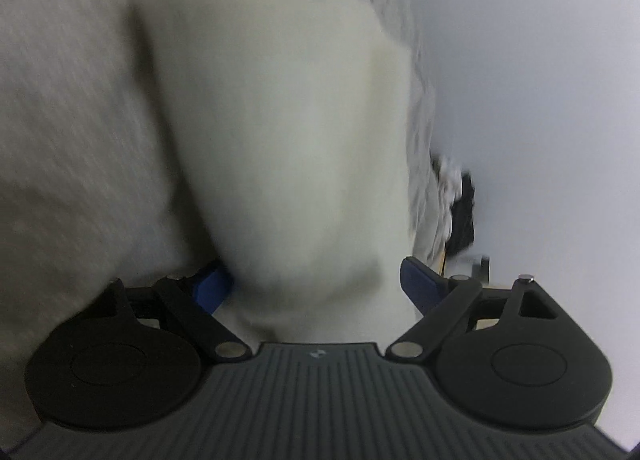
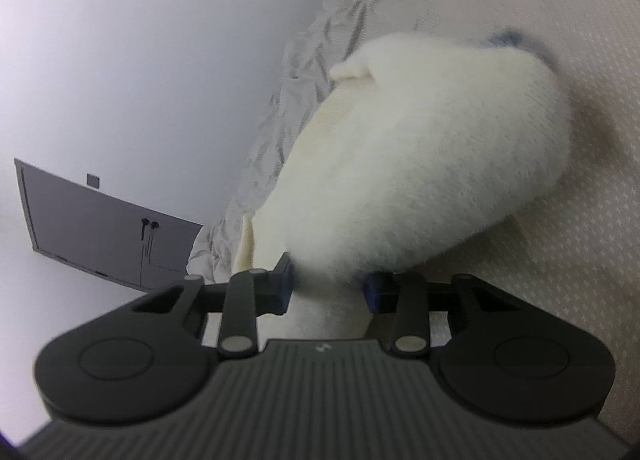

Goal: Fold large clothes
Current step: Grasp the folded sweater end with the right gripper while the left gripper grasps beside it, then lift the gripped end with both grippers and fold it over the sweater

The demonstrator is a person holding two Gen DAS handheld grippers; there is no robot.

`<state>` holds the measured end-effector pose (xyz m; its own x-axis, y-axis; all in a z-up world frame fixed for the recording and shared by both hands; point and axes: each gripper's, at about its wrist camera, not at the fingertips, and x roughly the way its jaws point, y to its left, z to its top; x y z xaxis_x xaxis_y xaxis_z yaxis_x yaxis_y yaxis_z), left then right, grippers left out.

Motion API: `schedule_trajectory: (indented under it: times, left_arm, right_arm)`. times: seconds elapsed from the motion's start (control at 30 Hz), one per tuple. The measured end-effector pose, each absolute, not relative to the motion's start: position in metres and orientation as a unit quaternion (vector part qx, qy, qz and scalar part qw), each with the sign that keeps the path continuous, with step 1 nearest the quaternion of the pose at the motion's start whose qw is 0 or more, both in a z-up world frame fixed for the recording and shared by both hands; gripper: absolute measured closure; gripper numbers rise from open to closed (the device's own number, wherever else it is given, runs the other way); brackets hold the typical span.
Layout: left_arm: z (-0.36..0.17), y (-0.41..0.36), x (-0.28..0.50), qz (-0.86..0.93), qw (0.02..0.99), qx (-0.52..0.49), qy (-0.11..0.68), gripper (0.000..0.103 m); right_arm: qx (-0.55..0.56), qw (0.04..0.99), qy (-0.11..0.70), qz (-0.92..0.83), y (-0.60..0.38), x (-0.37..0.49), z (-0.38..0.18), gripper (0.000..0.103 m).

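Your right gripper (image 2: 326, 284) pinches the fluffy white garment (image 2: 420, 156); your left gripper (image 1: 316, 284) stands wide around it, seemingly ungripped through blur. Folding remains unfinished.

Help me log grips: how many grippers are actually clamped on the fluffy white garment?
1. The right gripper pinches the fluffy white garment at its near end. The left gripper stands wide around it, unclamped.

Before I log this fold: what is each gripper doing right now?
Left gripper: open, the white garment between its fingers, not pinched.
Right gripper: shut on the white garment.
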<state>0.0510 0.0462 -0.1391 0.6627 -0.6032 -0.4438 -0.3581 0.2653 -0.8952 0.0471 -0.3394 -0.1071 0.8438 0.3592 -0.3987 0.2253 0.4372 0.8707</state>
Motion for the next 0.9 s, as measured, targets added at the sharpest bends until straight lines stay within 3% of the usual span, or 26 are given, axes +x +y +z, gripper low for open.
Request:
schedule_trajectory:
  times: [0.13, 0.2, 0.37, 0.53, 0.67, 0.9]
  left_arm:
    - [-0.135, 0.047, 0.048, -0.066, 0.708, -0.583, 0.394, 0.023]
    - [-0.136, 0.047, 0.051, -0.051, 0.718, -0.566, 0.403, 0.035]
    - [-0.127, 0.045, 0.065, -0.044, 0.754, -0.516, 0.404, 0.053]
    - [-0.114, 0.037, 0.069, -0.051, 0.786, -0.478, 0.389, 0.060]
    - [-0.099, 0.032, 0.074, -0.060, 0.803, -0.462, 0.371, 0.064]
    - [-0.068, 0.026, 0.062, -0.102, 0.831, -0.438, 0.328, 0.068]
  right_arm:
    - [0.556, 0.777, 0.293, 0.022, -0.346, 0.046, -0.119, 0.065]
    - [0.569, 0.766, 0.300, 0.014, -0.347, 0.047, -0.126, 0.064]
    - [0.571, 0.758, 0.315, 0.001, -0.348, 0.043, -0.134, 0.051]
    - [0.565, 0.760, 0.320, -0.008, -0.343, 0.048, -0.134, 0.052]
    - [0.528, 0.792, 0.307, -0.004, -0.337, 0.049, -0.122, 0.064]
    - [0.528, 0.812, 0.249, 0.023, -0.338, 0.038, -0.105, 0.070]
